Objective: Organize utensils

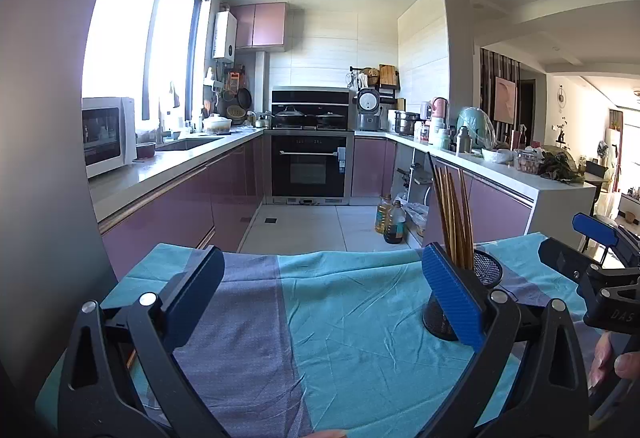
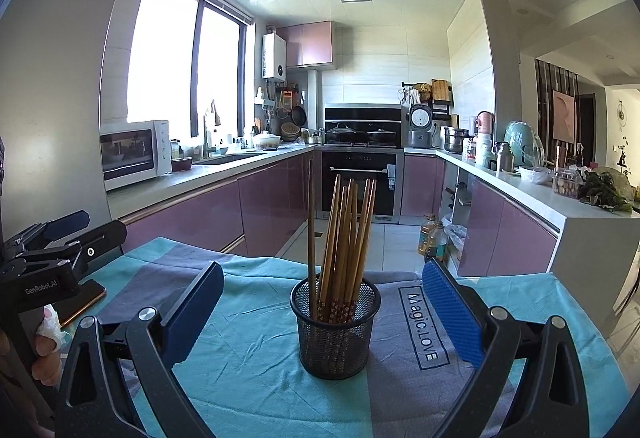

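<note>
Left wrist: left gripper (image 1: 320,302) fingers spread, empty, over bare cloth (image 1: 360,318). Right wrist: right gripper (image 2: 322,312) fingers spread, empty; chopsticks (image 2: 344,238) upright in mesh cup (image 2: 335,334) on worktop. Looks finished; next, check for strays.

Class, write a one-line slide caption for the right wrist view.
Open right gripper faces a black mesh cup of upright chopsticks on a teal cloth.

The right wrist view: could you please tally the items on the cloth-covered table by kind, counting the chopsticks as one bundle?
Black wire-mesh cup: 1
Bundle of brown wooden chopsticks: 1
Dark flat phone with an orange edge: 1
Total: 3
</note>
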Demonstrator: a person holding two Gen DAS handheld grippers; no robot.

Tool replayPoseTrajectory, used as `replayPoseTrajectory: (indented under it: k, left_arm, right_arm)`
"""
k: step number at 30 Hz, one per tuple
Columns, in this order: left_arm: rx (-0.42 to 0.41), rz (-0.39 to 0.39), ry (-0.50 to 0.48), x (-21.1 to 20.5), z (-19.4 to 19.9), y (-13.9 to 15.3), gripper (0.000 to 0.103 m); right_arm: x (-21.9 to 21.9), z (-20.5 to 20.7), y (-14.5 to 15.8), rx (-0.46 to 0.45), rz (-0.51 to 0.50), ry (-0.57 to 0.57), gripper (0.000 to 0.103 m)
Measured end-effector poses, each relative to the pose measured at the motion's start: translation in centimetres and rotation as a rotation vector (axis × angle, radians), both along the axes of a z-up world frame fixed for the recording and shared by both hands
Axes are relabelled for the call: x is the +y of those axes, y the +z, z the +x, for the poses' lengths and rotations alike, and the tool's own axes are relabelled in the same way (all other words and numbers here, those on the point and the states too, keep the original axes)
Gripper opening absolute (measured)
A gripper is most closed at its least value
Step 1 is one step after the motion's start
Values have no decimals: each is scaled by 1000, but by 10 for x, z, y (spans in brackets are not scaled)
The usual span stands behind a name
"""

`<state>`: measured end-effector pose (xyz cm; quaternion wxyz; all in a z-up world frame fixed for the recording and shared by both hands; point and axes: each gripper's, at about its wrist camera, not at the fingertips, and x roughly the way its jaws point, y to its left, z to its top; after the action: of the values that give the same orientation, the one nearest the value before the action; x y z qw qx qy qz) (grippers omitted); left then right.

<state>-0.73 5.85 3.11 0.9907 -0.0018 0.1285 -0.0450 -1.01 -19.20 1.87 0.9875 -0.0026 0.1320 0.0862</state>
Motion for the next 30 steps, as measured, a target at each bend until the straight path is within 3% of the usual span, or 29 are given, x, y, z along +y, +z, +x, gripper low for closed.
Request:
replayPoseTrajectory:
  k: [30]
  left_arm:
    - [-28, -1, 28, 2, -5, 2, 97]
  right_arm:
    - [1, -3, 2, -21, 15, -21, 96]
